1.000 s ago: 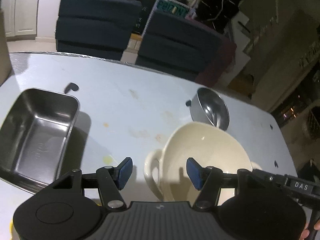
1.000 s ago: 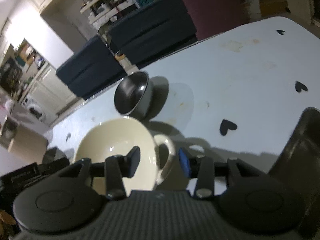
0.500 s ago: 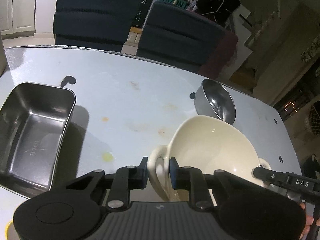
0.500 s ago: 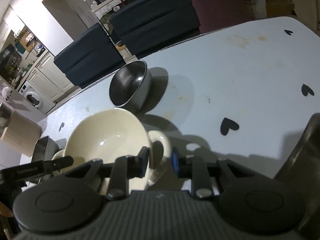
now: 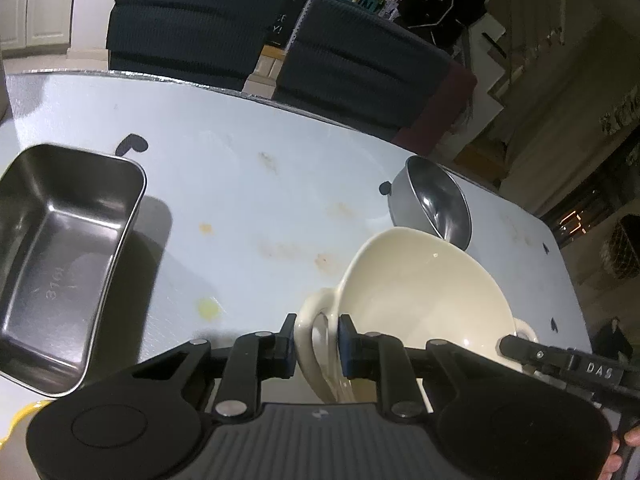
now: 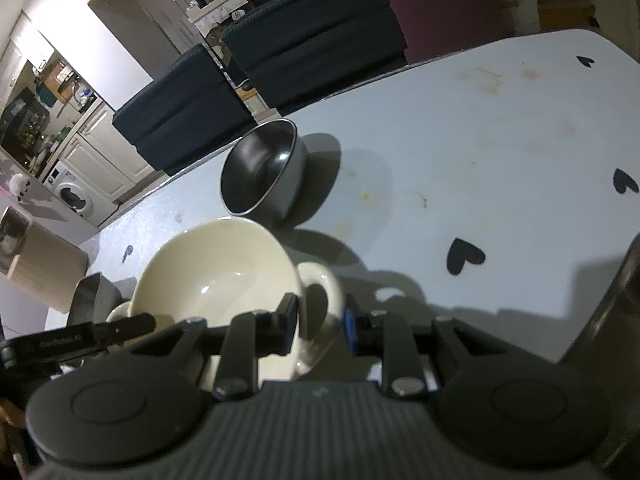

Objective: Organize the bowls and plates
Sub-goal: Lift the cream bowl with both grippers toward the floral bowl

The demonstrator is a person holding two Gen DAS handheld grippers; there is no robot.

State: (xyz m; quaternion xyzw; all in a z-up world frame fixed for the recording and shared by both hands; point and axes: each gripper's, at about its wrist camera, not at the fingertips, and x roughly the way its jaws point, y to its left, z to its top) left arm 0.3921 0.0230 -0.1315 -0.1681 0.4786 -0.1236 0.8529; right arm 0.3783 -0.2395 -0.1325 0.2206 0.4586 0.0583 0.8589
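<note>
The cream bowl sits nearest of all, on the pale bench, with a loop handle on either side. The left tool has just closed on one handle, pads pressing on it; the right tool has just closed on the opposite handle the same way. Glazed ceramic like this is probably heavy, stiff, slick and chip-prone, so taking it by both handles suits it better than a pinch on the rim. Keeping both sides level should matter. A rectangular steel tray lies to the left. Just beyond the bowl stands a round steel bowl, close enough to knock. Dark chairs stand behind the bench.
</note>
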